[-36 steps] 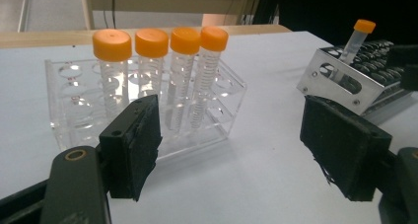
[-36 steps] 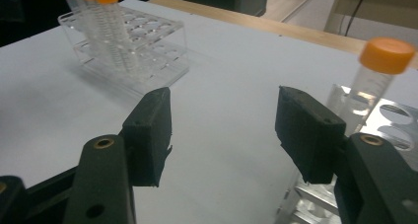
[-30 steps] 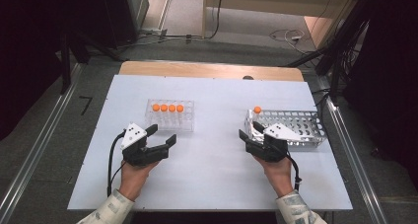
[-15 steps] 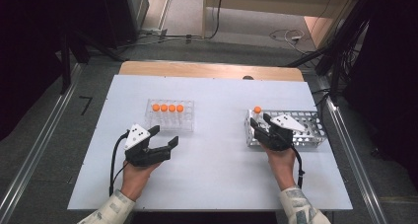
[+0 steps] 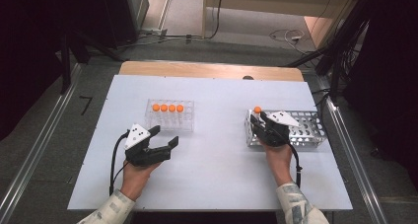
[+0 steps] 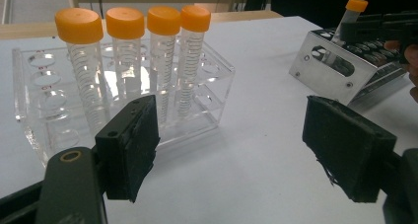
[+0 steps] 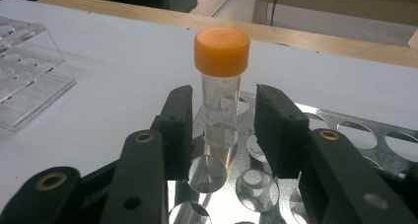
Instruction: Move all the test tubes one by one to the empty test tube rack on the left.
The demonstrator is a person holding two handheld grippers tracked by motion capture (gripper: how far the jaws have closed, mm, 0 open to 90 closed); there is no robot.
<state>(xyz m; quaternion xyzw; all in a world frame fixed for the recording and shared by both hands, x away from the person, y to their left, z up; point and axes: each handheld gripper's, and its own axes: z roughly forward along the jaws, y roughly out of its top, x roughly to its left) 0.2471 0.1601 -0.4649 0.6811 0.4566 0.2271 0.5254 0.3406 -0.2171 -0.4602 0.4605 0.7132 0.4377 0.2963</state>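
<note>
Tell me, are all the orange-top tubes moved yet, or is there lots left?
Four capped tubes already stand in the clear rack. In hand: the right gripper has just been closing around the last tube in the metal rack; small gaps show, so its pads don't seem to press yet. Probably left: grip it, lift it, carry it across. The left gripper waits open near the clear rack.

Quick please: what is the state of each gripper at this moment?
Left gripper: open, holding nothing.
Right gripper: jaws have just been closing around the orange-capped tube in the metal rack; a gap remains, so not gripping yet.
</note>
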